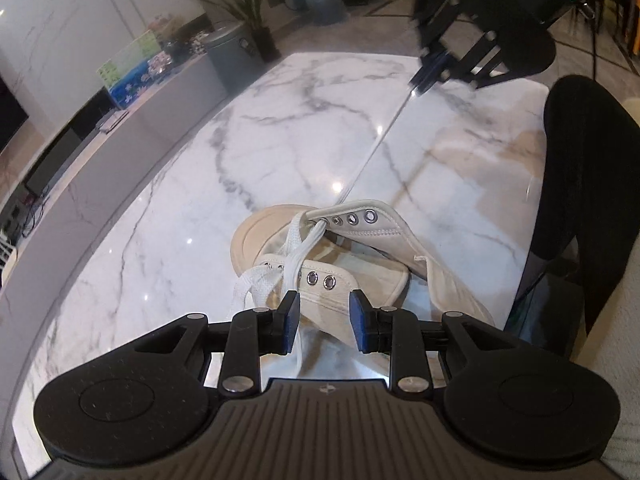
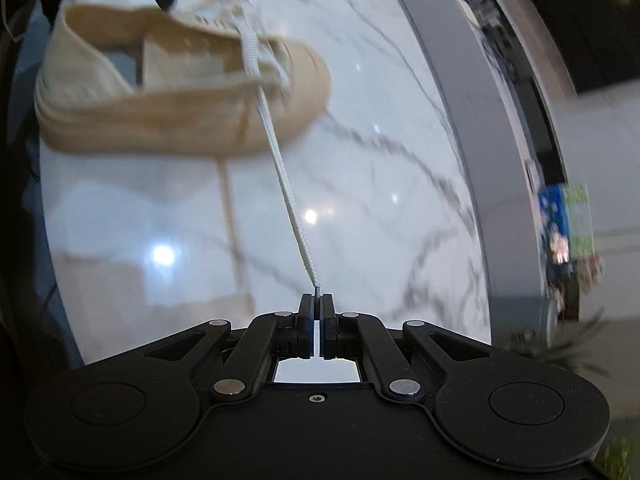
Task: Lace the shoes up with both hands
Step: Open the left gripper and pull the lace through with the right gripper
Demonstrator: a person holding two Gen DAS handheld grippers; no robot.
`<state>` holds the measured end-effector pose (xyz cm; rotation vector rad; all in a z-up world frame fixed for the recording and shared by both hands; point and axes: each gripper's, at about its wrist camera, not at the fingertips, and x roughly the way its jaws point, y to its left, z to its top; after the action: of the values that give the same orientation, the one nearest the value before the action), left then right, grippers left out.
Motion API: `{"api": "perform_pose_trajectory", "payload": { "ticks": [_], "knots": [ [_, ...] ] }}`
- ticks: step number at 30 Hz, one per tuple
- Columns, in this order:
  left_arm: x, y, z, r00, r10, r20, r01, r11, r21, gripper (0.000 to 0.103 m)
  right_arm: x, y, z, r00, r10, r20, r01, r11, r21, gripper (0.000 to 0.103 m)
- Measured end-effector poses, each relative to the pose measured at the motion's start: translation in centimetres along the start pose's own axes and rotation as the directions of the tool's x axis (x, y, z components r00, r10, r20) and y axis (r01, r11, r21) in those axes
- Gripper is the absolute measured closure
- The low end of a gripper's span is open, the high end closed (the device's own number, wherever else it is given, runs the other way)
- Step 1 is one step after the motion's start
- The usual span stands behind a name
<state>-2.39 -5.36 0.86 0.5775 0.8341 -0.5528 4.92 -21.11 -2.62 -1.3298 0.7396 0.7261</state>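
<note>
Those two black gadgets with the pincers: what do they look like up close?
Both look alike. The left gripper and the right gripper are matt black plastic: two round discs at the sides, angled link bars joined by silver rivets, and two flat fingers faced with blue pads. The left one has a ribbed grey plate behind its fingers. No hand or sleeve clearly shows.

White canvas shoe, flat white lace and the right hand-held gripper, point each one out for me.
White canvas shoe (image 1: 400,236): left wrist view, eyelet flap.
Flat white lace (image 2: 286,184): right wrist view, taut stretch.
Right hand-held gripper (image 2: 317,300): right wrist view, between its fingertips.
</note>
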Motion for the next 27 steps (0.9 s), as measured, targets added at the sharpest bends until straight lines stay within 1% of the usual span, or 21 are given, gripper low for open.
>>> {"api": "perform_pose_trajectory", "payload": {
  "ticks": [1, 2, 4, 8, 11, 12, 15, 17, 20, 22, 25, 27],
  "knots": [
    [0.0, 0.0, -0.1, 1.000, -0.007, 0.001, 0.007, 1.000, -0.009, 0.083, 0.0, -0.3, -0.7, 1.000, -0.010, -0.018, 0.011, 1.000, 0.016, 0.102],
    [0.0, 0.1, -0.1, 1.000, -0.019, 0.002, 0.019, 1.000, -0.019, 0.089, 0.0, -0.7, -1.3, 0.999, -0.020, -0.037, 0.021, 0.999, 0.032, 0.102],
    [-0.1, 0.2, -0.2, 0.999, -0.040, 0.002, 0.040, 0.998, -0.041, 0.093, 0.1, -1.3, -2.5, 0.996, -0.040, -0.074, 0.044, 0.997, 0.063, 0.102],
    [-0.2, 0.1, -0.2, 0.999, -0.037, -0.007, 0.036, 0.998, -0.048, 0.094, 0.1, -2.1, -4.8, 0.987, -0.073, -0.146, 0.090, 0.990, 0.109, 0.102],
    [0.1, -0.2, -0.4, 0.999, 0.006, -0.041, -0.007, 1.000, -0.029, 0.094, -0.1, -2.4, -6.5, 0.975, -0.091, -0.203, 0.119, 0.984, 0.131, 0.102],
    [0.2, -0.2, -0.6, 0.999, 0.008, -0.047, -0.010, 1.000, -0.027, 0.094, -0.2, -2.5, -7.1, 0.971, -0.094, -0.219, 0.126, 0.982, 0.138, 0.102],
    [0.2, -0.2, -1.1, 0.998, 0.011, -0.056, -0.012, 0.999, -0.031, 0.094, 0.1, -3.0, -8.9, 0.953, -0.107, -0.284, 0.159, 0.973, 0.169, 0.102],
    [0.0, 0.0, -1.3, 0.998, 0.018, -0.054, -0.020, 0.999, -0.037, 0.093, 0.4, -3.5, -10.3, 0.937, -0.109, -0.332, 0.182, 0.963, 0.199, 0.102],
    [0.2, 0.7, -1.8, 0.997, 0.047, -0.062, -0.050, 0.998, -0.043, 0.093, 0.6, -4.0, -11.7, 0.921, -0.097, -0.377, 0.198, 0.950, 0.242, 0.102],
    [0.4, 1.3, -2.1, 0.996, 0.060, -0.061, -0.062, 0.997, -0.036, 0.093, 0.7, -4.2, -12.4, 0.912, -0.095, -0.400, 0.207, 0.947, 0.247, 0.102],
    [1.0, 1.8, -2.4, 0.997, 0.072, -0.038, -0.073, 0.997, -0.007, 0.093, 0.8, -4.4, -13.4, 0.899, -0.097, -0.426, 0.215, 0.947, 0.239, 0.102],
    [1.7, 2.2, -2.4, 0.998, 0.066, -0.022, -0.066, 0.998, 0.017, 0.093, 0.9, -4.6, -13.8, 0.895, -0.089, -0.437, 0.215, 0.945, 0.248, 0.103]
  ]
}}
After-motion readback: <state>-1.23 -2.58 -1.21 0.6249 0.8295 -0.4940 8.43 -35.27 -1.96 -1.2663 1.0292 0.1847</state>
